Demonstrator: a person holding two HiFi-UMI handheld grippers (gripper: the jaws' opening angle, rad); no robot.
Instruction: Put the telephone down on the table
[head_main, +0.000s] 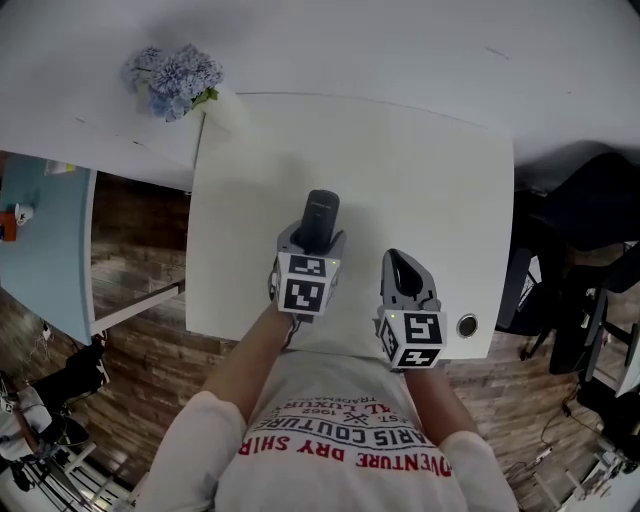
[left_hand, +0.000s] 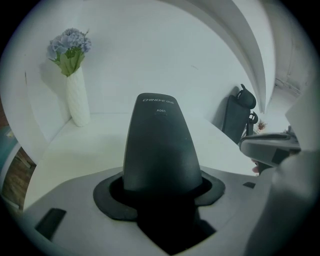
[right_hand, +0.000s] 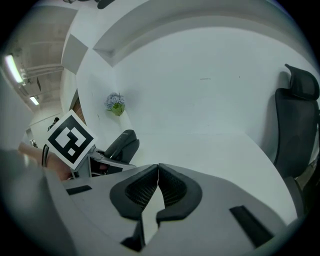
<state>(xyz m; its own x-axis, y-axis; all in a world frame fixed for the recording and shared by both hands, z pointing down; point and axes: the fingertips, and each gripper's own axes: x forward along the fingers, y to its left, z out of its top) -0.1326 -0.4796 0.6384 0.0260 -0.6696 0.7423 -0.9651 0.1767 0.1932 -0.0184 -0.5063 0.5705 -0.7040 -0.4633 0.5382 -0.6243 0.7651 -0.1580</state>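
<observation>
- L claw (head_main: 312, 240) is clamping on the telephone (left_hand: 161, 145): jaws are standing wide apart, pads are pressing on both sides of its dark body.
- The phone's far end is sticking out past my jaws and pointing away from me twd the far edge of the table (head_main: 440, 170).
- In the head view I'm holding the phone over the table's middle, a bit left of ctr.
- Can't tell from any view whether the phone is touching the top.
- R claw (right_hand: 156, 172) is sitting empty, jaws together, tips meeting w/ nothing btwn them.
- I'm holding the R claw just beside the L one, nearer the table's near edge and twd its right side.
- The marker cube (head_main: 303, 283) on the L claw is facing up at me; the R claw's cube (head_main: 412, 340) is hanging over the near edge.
- A white vase (left_hand: 77, 106) w/ blue flowers (head_main: 175, 78) is standing upright at the far left corner, well apart from the phone.
- A small round fitting (head_main: 467, 325) is showing near the near right corner.
- A black chair (right_hand: 296, 125) is standing off the table's right edge.
- Wood floor (head_main: 130, 340) is showing beyond the left edge.
</observation>
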